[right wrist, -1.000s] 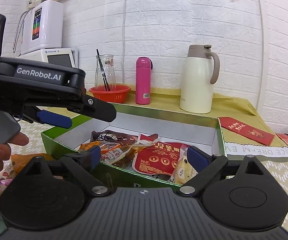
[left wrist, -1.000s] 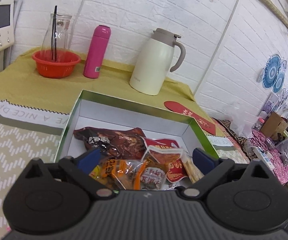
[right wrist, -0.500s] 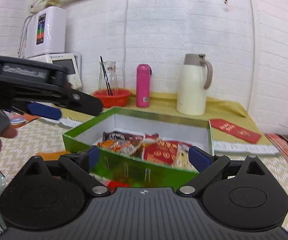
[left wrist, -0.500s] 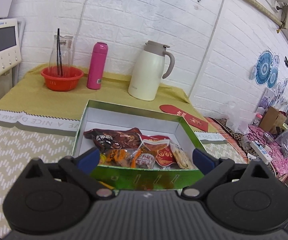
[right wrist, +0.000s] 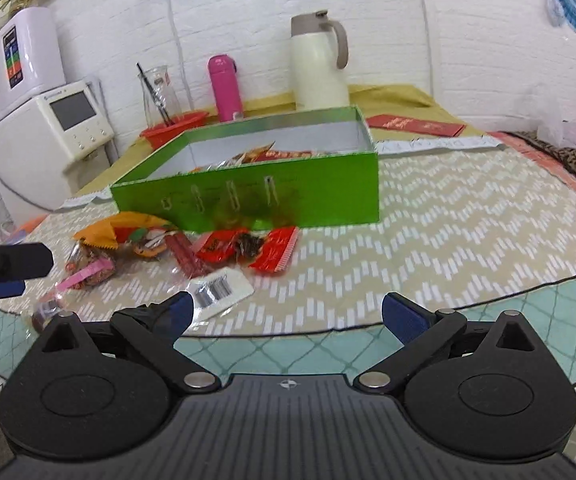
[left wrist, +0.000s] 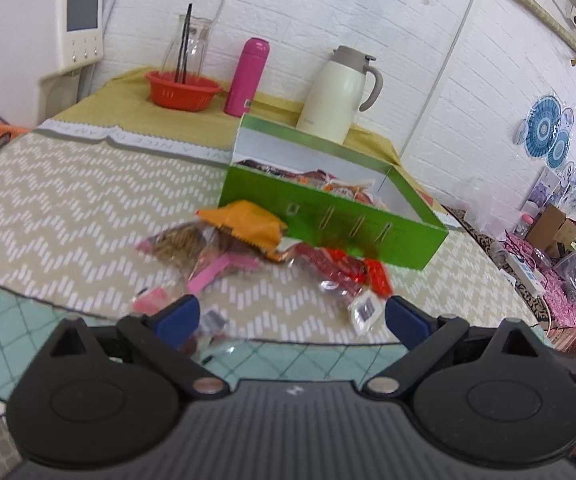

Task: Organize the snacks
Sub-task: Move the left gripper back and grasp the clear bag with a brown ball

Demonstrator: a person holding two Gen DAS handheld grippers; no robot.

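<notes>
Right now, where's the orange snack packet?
On the mat, outside the green box, the orange snack packet lies at the box's near-left corner atop the loose snack pile; in the left wrist view it is centre frame.

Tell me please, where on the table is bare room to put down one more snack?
Free: the zigzag-patterned tablecloth right of the green cardboard box, up to the red envelope; also the cloth left of the box, before the red plastic basket. Crowded: directly before the box, where the orange snack packet and red wrappers lie piled.
</notes>
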